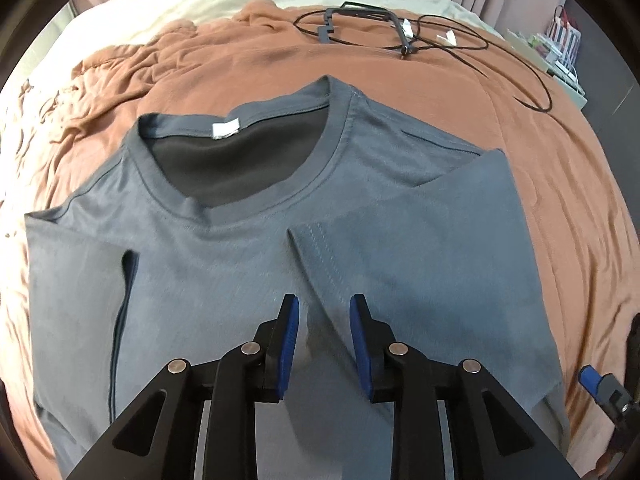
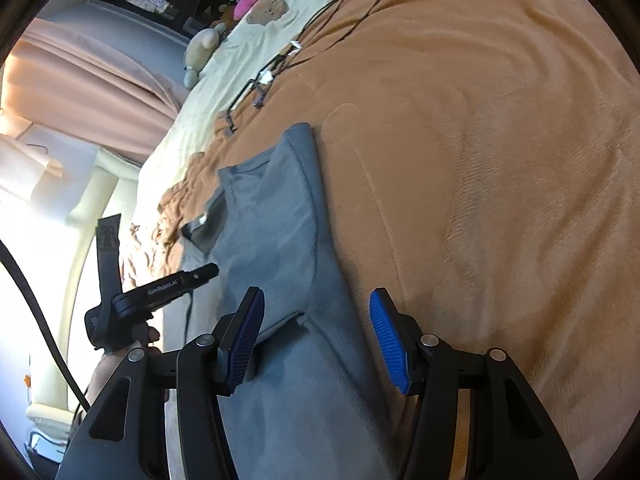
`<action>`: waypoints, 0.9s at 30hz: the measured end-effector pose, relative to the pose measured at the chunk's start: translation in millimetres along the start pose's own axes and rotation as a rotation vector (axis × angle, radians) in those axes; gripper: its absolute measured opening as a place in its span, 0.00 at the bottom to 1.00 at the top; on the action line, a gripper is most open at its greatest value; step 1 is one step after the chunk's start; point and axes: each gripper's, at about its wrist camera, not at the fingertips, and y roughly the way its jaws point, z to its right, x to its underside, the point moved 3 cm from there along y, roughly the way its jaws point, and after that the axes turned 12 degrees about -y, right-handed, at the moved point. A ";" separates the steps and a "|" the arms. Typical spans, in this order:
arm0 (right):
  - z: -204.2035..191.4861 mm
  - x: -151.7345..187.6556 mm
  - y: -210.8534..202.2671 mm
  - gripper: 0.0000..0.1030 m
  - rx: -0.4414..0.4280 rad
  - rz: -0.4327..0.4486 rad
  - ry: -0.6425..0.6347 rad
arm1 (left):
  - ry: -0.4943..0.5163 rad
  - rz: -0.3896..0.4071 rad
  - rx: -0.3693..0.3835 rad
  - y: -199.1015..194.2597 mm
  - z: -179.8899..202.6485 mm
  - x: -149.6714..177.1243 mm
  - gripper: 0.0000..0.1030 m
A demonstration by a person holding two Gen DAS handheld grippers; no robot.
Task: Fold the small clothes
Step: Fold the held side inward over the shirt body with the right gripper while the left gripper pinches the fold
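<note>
1. So, the grey t-shirt point(image 1: 224, 248) lies flat on the brown blanket point(image 1: 520, 128), collar away from the person, white neck label point(image 1: 225, 127) showing; laid out like that so the sides can be turned in square
2. Sleeve point(image 1: 420, 248) on the wearer-side right of the left wrist view is already folded over the chest, stitched hem running diagonally toward the middle; the opposite edge looks turned in too, a dark crease line point(image 1: 122, 312) marks it; my read: side folds done or nearly, lengthwise fold is next
3. Left gripper point(image 1: 324, 312) is released, blue pads apart, nothing between them; it hovers over the shirt's middle, with the folded sleeve's hem end just ahead of the gap
4. Right gripper point(image 2: 316, 320) is also spread wide and empty; it sits over the shirt's outer edge, one finger above grey cloth, the other above bare blanket, so the shirt edge runs between the jaws
5. Can't tell whether either tool touches the fabric or floats just above
6. Black cable point(image 1: 460, 46) and a dark frame-like part point(image 1: 360, 16) lie beyond the collar, well apart from the shirt; no snag risk for the fold, I'd say
7. Hem end of the shirt is under the grippers and out of view
</note>
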 end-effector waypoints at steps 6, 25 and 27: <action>2.0 9.8 7.7 0.52 -0.153 -0.036 0.069 | 0.019 -0.003 0.013 -11.3 -2.8 11.5 0.27; 36.1 5.8 52.8 0.70 -0.235 0.028 0.207 | 0.012 -0.072 0.036 18.1 -5.7 23.3 0.28; 45.8 7.7 45.1 0.70 -0.229 0.064 0.231 | 0.007 -0.069 0.036 19.0 -5.8 20.8 0.28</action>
